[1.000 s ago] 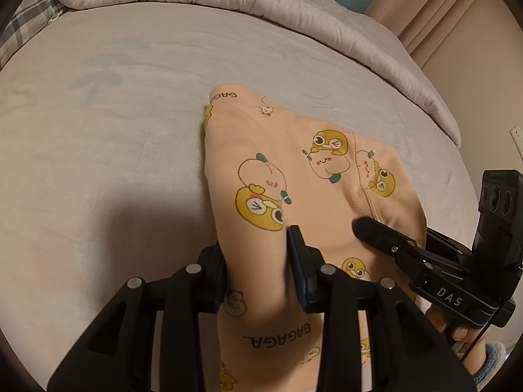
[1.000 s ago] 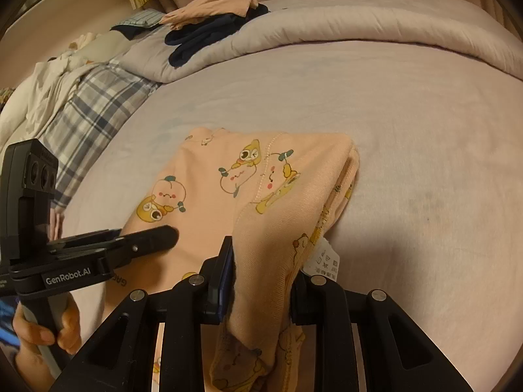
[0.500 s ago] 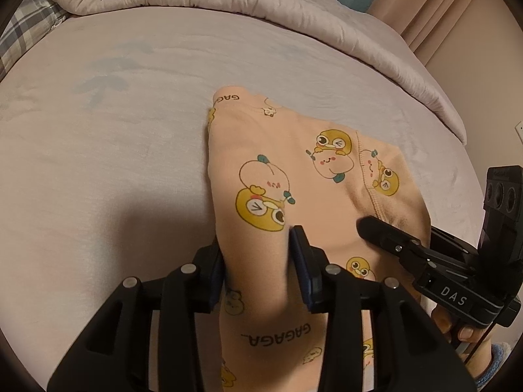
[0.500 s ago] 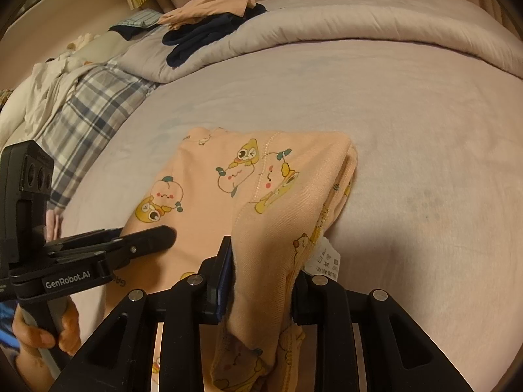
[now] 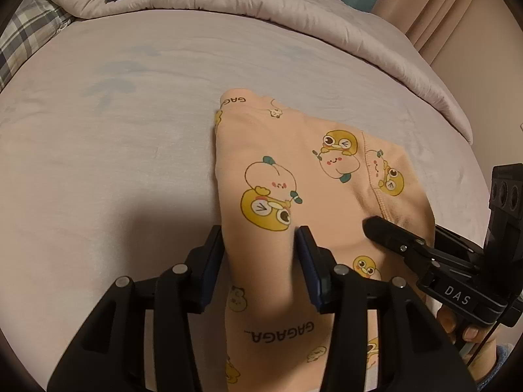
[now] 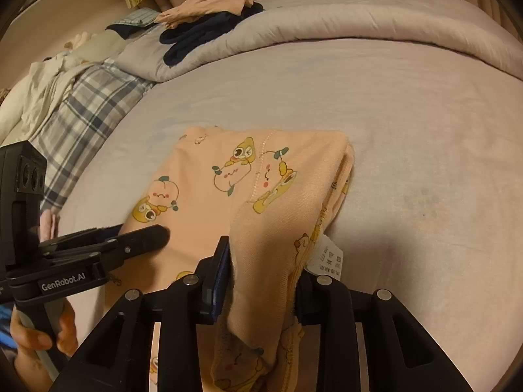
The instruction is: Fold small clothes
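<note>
A small peach garment (image 5: 294, 176) printed with yellow cartoon ducks lies partly folded on the bed; it also shows in the right wrist view (image 6: 235, 189). My left gripper (image 5: 260, 238) is shut on the garment's near left edge and holds it slightly raised. My right gripper (image 6: 264, 261) is shut on the near right edge, with a white care label (image 6: 330, 258) hanging beside its right finger. Each gripper shows in the other's view: the right gripper (image 5: 385, 232) and the left gripper (image 6: 143, 238).
The pale pink bedsheet (image 5: 114, 137) spreads around the garment. A rolled duvet (image 6: 327, 23) lies along the far side, with dark and peach clothes (image 6: 209, 23) on it. A plaid pillow (image 6: 81, 114) and white cloth (image 6: 39, 91) lie at the left.
Both grippers have carried the held near edge slightly forward over the garment. Their hold has not changed.
</note>
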Demonstrator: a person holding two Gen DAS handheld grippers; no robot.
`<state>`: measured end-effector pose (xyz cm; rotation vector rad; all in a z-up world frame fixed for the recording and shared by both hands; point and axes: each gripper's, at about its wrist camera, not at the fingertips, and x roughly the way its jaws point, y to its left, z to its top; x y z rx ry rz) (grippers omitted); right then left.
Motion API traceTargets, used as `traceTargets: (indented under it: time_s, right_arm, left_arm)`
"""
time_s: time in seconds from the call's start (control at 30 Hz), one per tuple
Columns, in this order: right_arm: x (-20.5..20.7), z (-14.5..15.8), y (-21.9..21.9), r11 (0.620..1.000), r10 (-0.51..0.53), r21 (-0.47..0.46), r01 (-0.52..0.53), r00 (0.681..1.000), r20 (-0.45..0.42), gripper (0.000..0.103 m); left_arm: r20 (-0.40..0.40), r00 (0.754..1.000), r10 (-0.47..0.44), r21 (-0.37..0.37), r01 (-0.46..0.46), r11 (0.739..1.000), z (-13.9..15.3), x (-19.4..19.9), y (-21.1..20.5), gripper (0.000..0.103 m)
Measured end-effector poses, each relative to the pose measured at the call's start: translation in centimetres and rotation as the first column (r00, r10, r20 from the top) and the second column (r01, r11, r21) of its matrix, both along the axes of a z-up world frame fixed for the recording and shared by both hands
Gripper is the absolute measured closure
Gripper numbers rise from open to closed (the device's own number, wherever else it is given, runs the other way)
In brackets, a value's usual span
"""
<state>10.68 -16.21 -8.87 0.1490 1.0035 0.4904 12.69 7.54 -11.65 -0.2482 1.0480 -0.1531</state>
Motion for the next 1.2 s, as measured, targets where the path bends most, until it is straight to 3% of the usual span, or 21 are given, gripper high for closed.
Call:
traceTargets:
  time_s: [0.83, 0.97, 1.2]
  right_arm:
    - [0.22, -0.13, -0.19, 1.0, 0.005, -0.002, -0.005, 1.0, -0.001, 0.069]
    - [0.3, -0.31, -0.46, 1.0, -0.002, -0.011, 0.002, 1.0, -0.003, 0.063]
    - [0.3, -0.23, -0.47, 1.0, -0.005, -0.018, 0.004, 1.0, -0.005, 0.062]
  left_arm:
    - [-0.003, 1.0, 0.011, 0.03, -0.011, 0.999, 0.06, 0.08, 0.27, 0.049]
    - [-0.004, 1.0, 0.013, 0.036, -0.013, 0.999, 0.1, -0.05, 0.18, 0.047]
    - [-0.008, 1.0, 0.018, 0.042, -0.018, 0.999, 0.06, -0.07, 0.21, 0.045]
